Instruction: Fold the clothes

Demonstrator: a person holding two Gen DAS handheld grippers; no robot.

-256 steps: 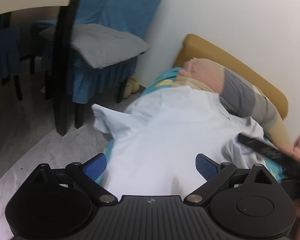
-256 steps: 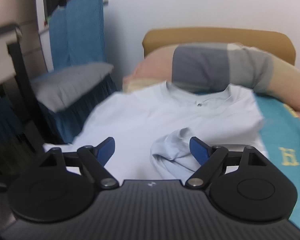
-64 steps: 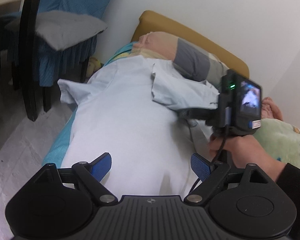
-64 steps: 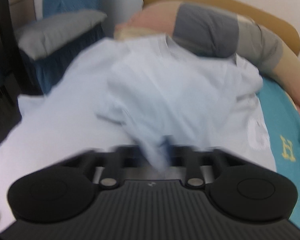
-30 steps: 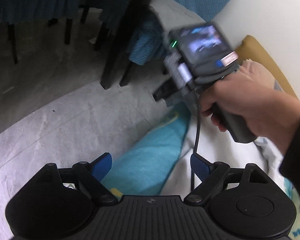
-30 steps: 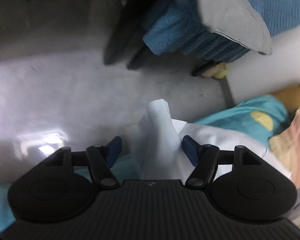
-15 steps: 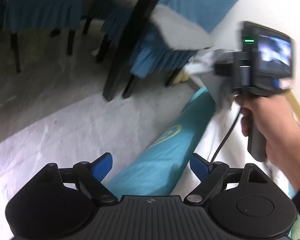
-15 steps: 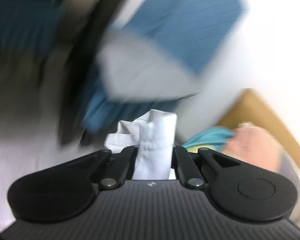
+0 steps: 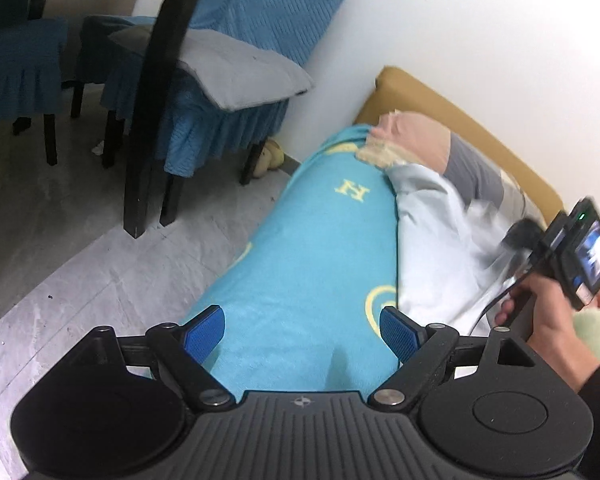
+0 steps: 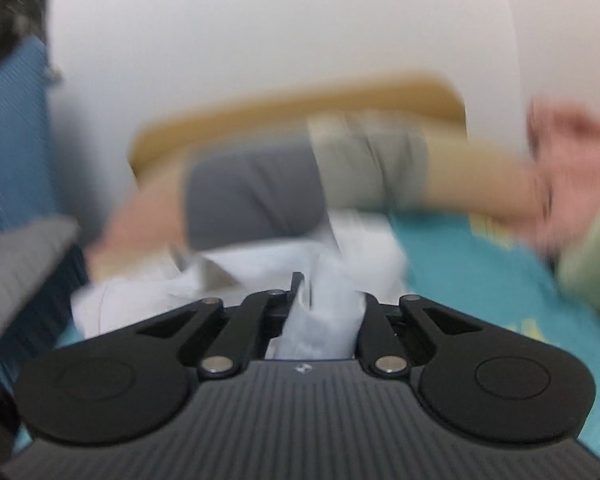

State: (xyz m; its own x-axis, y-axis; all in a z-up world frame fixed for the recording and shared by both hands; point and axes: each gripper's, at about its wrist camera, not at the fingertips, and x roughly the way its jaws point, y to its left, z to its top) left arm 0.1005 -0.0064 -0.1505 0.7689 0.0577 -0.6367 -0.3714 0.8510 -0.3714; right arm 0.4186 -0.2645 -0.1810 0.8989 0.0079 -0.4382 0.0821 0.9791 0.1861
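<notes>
Left wrist view: left tool (image 9: 302,330) released, blue pads wide apart, nothing between them, above a turquoise blanket (image 9: 312,248) bearing a yellow letter "H" (image 9: 352,189). Pale blue shirt (image 9: 440,256) lies on the bed beside a striped pillow (image 9: 460,160).

Right wrist view, blurred: right tool (image 10: 324,300) clenched on a fold of the shirt (image 10: 324,312), though its jaws have just been opening slightly.

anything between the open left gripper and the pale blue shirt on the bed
Nothing visible does. The left gripper hangs open over bare turquoise blanket, and the pale blue shirt lies just to its right. The right gripper is already shut on a fold of that shirt.
</notes>
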